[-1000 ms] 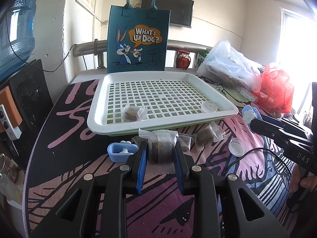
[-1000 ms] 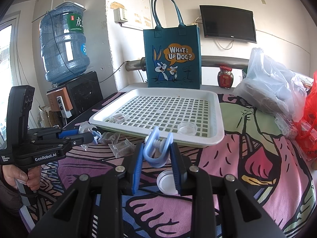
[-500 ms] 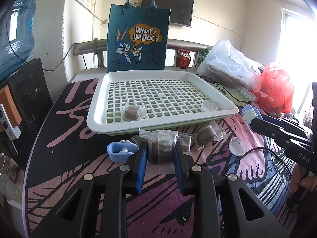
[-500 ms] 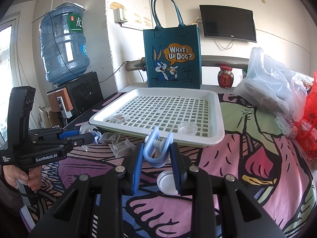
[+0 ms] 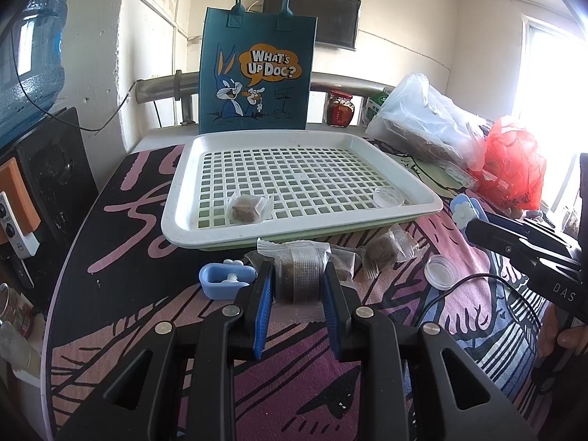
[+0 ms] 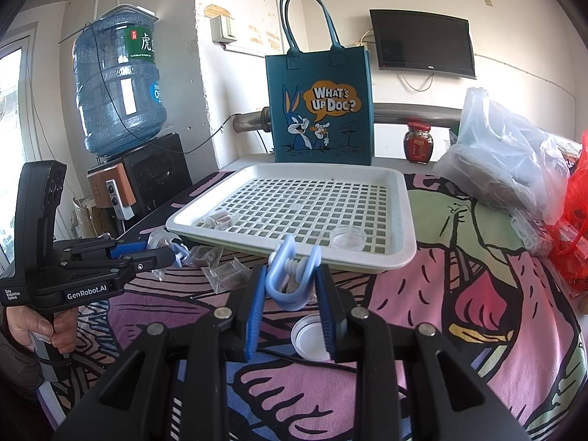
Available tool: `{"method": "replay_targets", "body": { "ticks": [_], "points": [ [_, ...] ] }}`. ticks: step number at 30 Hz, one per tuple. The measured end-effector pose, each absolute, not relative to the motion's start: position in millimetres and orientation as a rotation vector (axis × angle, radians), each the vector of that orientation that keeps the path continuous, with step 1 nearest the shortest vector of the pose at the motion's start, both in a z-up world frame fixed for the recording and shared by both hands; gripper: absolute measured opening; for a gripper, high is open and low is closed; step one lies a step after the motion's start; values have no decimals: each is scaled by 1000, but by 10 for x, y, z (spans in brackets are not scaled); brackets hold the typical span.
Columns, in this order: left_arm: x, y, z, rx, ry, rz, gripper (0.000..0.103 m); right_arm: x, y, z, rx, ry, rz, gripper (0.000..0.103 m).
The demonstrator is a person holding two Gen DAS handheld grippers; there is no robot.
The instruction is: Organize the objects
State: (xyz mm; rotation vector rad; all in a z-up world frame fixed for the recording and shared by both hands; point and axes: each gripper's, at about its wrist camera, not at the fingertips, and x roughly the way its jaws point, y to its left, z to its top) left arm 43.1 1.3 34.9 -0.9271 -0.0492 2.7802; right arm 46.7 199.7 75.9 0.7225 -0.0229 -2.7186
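L wrist | tray (image 5: 176, 217): wrapped cube (image 5: 244, 208), clear lid (image 5: 388, 196)

A blue bag (image 6: 319, 108) with a cartoon rabbit stands up behind the table. A black TV (image 6: 422, 44) hangs on the wall. A big blue water bottle (image 6: 117, 88) sits on a black box. A small red jar (image 6: 418, 145) is near a clear plastic bag (image 6: 507, 169) and a red bag (image 5: 512, 169).

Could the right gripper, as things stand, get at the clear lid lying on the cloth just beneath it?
Probably not yet. The right gripper is shut on a blue clip, so its jaws are taken. The clear lid lies bare on the cloth right under them; once the clip is set down, nothing blocks it.
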Motion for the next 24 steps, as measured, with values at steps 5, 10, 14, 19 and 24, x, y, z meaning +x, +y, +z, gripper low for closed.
{"method": "replay_targets", "body": {
  "ticks": [5,10,14,19,24],
  "points": [
    [431,14,349,-928,-51,2780,25,466,1999,761,722,-23,-2718,27],
    [431,13,350,-927,-49,2780,25,466,2002,762,721,-24,-2717,27],
    [427,12,351,-929,-50,2780,25,462,1982,764,721,-24,-2717,27],
    [426,8,346,-930,-52,2779,25,471,2005,771,721,-26,-2716,27],
    [428,9,344,-931,-53,2779,25,474,2004,775,721,-26,-2716,27]
  ]
}}
